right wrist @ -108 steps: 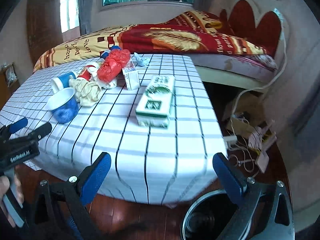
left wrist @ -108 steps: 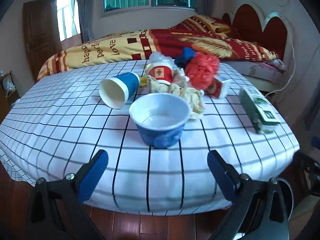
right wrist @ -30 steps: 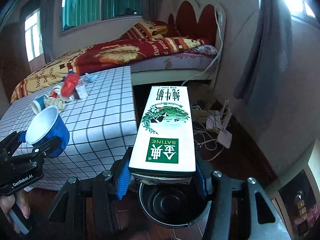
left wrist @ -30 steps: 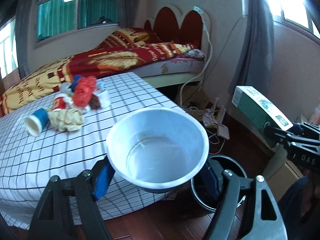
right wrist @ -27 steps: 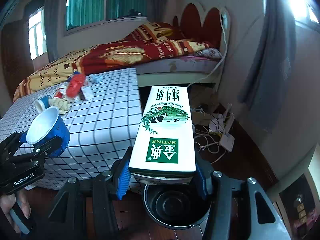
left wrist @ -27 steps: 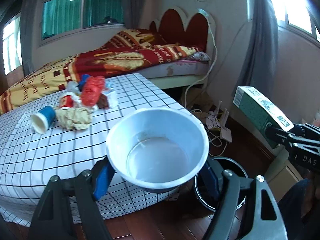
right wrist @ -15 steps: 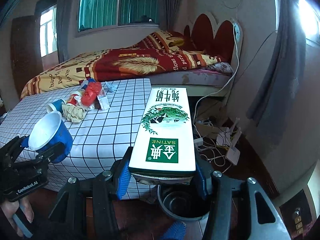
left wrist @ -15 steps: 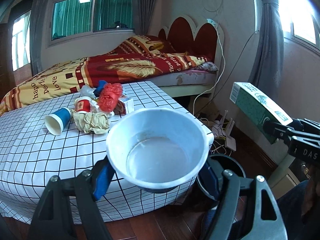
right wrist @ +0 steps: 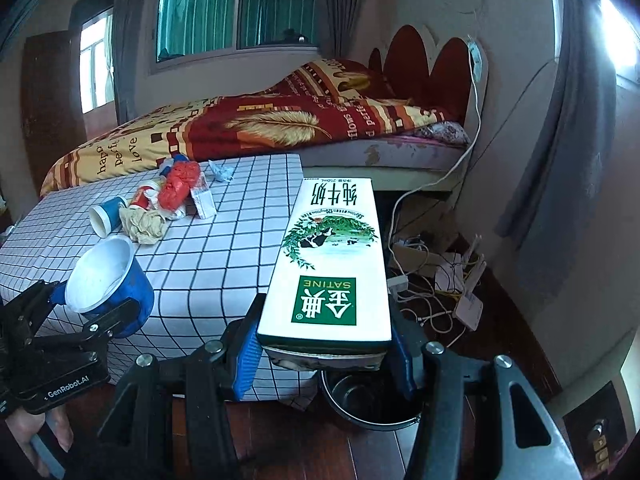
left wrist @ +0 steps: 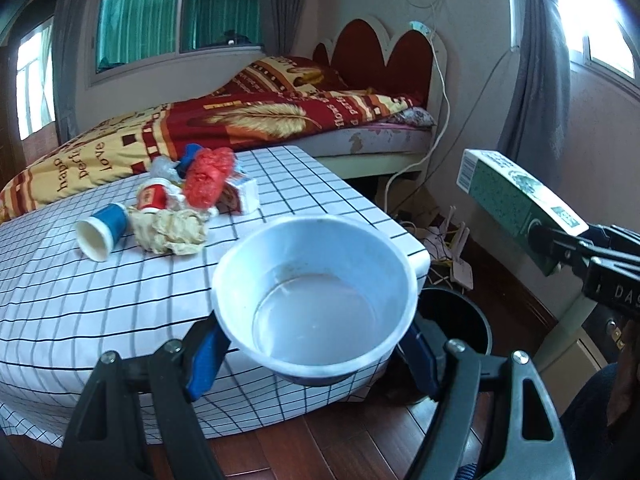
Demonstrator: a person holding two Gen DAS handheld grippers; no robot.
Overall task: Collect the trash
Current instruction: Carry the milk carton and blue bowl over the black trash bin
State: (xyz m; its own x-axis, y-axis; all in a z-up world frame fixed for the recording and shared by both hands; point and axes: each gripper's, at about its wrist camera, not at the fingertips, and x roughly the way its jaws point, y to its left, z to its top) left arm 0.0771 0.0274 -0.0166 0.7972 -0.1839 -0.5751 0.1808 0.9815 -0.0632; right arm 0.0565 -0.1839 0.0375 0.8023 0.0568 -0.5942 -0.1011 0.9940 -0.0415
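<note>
While I hold both tools off the tabletop (left wrist: 120, 304) edge, my left gripper (left wrist: 316, 356) has its jaws clenched on the blue paper bowl with a white inside (left wrist: 316, 300), which sits between the blue pads, mouth up. My right gripper (right wrist: 324, 352) grips the white and green milk carton (right wrist: 332, 264) by its near end, the carton pointing forward. Below both sits the round black trash bin (right wrist: 360, 404) on the wooden floor. More litter stays piled on the checked cloth: a tipped blue paper cup (left wrist: 100, 232) and crumpled beige paper (left wrist: 170, 232).

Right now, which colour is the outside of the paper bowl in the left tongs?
Blue outside, white inside: paper bowl, clearest in the right wrist view.
</note>
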